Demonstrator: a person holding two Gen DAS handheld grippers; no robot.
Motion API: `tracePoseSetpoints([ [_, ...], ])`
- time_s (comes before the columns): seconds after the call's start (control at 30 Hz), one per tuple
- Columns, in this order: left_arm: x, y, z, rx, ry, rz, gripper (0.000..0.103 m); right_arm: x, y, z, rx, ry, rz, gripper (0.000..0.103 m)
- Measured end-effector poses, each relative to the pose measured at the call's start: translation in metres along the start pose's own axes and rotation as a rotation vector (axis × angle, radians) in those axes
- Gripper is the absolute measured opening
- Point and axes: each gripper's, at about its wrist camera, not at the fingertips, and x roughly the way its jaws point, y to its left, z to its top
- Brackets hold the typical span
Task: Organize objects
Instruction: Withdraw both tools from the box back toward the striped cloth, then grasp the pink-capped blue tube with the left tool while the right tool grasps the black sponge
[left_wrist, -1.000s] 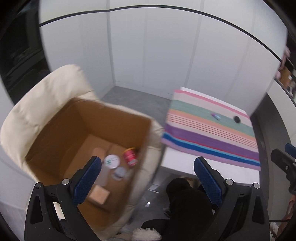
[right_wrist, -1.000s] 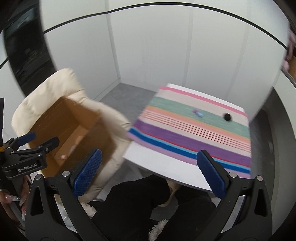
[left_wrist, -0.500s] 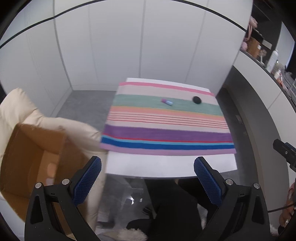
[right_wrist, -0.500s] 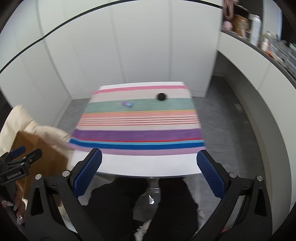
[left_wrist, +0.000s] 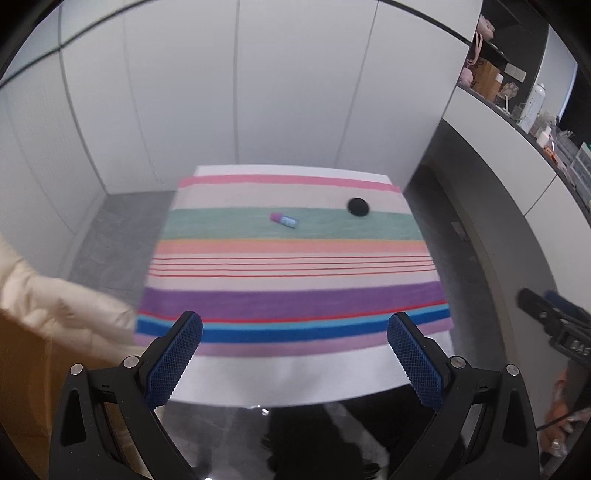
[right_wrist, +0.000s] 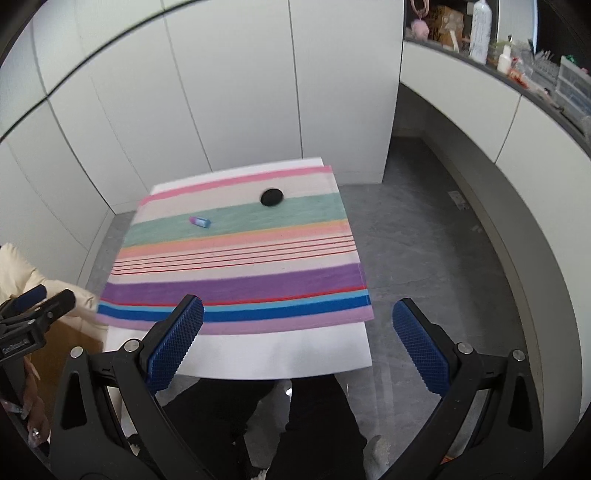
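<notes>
A small pink and blue tube (left_wrist: 284, 220) (right_wrist: 200, 221) lies on the green stripe of a striped cloth (left_wrist: 291, 266) (right_wrist: 240, 266) that covers a white table (left_wrist: 295, 373) (right_wrist: 258, 354). A black round object (left_wrist: 357, 206) (right_wrist: 271, 196) rests to the tube's right, farther back. My left gripper (left_wrist: 294, 349) hangs open and empty above the table's near edge. My right gripper (right_wrist: 298, 334) is open and empty too, near the table's front right corner. Both objects are far ahead of the fingers.
A cardboard box (left_wrist: 22, 373) (right_wrist: 55, 354) sits on a cream cushioned chair (left_wrist: 55, 314) at the left. A counter with bottles and bins (right_wrist: 517, 62) runs along the right wall. Grey floor (right_wrist: 424, 258) lies right of the table. A person's dark-clad legs (right_wrist: 277, 424) are below.
Both views have swung right, away from the cardboard box and onto the striped table. The box with its items has slid out to the left edge. Both grippers stay open.
</notes>
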Motion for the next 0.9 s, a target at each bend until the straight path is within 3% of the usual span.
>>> tracePoseSetpoints([
  [0.13,0.053,-0.011,0.03,0.009,0.079,0.002,0.101,0.054,-0.003,0.026,-0.009,0.029,-0.009,0.103],
  [0.23,0.096,-0.015,0.049,0.058,0.094,0.06,0.101,0.102,0.003,0.045,-0.065,0.031,-0.042,0.103],
  [0.47,0.221,0.0,0.085,0.115,0.135,0.165,0.101,0.221,0.023,0.085,-0.147,0.029,0.012,0.103],
  [0.67,0.302,0.012,0.103,0.162,0.127,0.162,0.101,0.306,0.045,0.109,-0.244,0.023,0.052,0.103],
  [0.9,0.354,0.01,0.111,0.217,0.117,0.141,0.099,0.37,0.056,0.125,-0.273,0.021,0.108,0.103],
])
